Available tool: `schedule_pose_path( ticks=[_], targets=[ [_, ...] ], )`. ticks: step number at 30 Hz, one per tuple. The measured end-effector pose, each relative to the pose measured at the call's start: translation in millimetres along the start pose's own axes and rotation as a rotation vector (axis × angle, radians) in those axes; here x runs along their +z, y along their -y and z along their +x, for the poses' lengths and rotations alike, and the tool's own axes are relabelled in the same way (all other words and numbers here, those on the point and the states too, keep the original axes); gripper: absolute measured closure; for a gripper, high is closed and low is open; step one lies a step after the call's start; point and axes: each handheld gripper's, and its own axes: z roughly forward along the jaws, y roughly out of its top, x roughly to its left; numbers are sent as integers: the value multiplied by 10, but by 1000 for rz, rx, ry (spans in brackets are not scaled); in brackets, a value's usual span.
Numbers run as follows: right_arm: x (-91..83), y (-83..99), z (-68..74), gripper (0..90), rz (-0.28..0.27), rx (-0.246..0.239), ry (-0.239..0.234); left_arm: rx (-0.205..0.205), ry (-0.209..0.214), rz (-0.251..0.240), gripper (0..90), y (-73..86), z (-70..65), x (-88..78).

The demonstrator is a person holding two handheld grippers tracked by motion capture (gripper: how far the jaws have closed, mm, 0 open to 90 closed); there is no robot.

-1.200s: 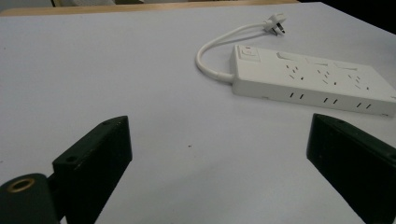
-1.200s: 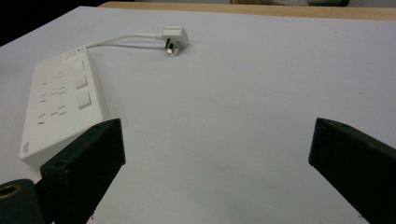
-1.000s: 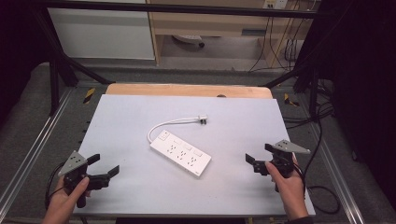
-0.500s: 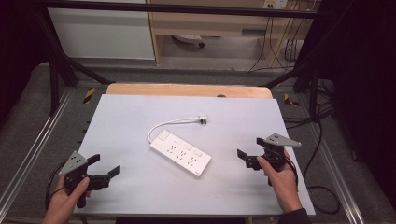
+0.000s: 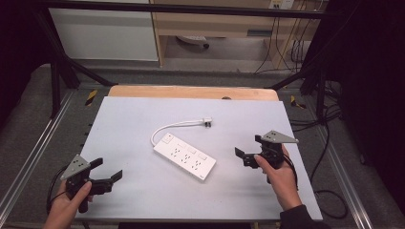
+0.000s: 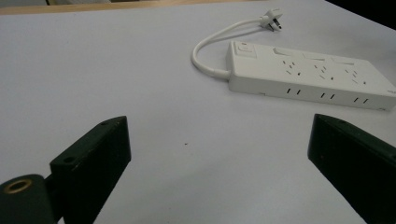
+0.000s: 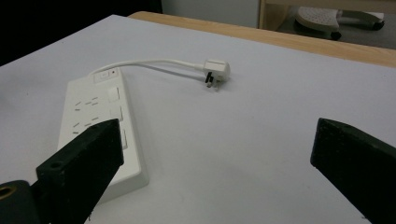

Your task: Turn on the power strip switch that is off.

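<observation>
Right tool (image 5: 249, 153): released, jaws spread wide, nothing between them; held above the tabletop (image 5: 133, 119) at about 4 o'clock of the surface. Left tool (image 5: 106, 171): likewise released and empty, held low at about 8 o'clock, near the front edge.

Power strip (image 5: 184, 156): flat at tabletop centre, sockets up, untouched by either tool. Long axis diagonal, from 10 o'clock at the switch end to 4 o'clock at the plain end. Short white cord (image 5: 174, 126) looped from the switch end toward 1 o'clock, ending in the plug (image 5: 207, 122), resting apart from the strip body.

Governing relation: strip at roughly 9 o'clock from the right tool, plain end near it; at roughly 2 o'clock from the left tool, well apart. Right hand (image 5: 279, 174) judged the nearer. In the right gripper view, strip (image 7: 100, 126) ahead-left of the jaws, plug (image 7: 215, 69) ahead at centre.

Judgement: approach not complete; right tool best placed for either strip end or plug.
</observation>
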Motion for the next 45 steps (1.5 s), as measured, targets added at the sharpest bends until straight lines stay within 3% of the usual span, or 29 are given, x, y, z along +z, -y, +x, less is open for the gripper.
schedule_pose_path(
  ticks=[13, 30, 45],
  targets=[
    [187, -149, 138, 38, -60, -4, 2, 7, 1, 6, 61, 4, -6, 5],
    [475, -266, 318, 39, -36, -8, -18, 18, 2, 14, 61, 9, -10, 12],
    [624, -354, 420, 44, -31, -8, -42, 21, -5, 10, 62, 5, -3, 6]
  ],
)
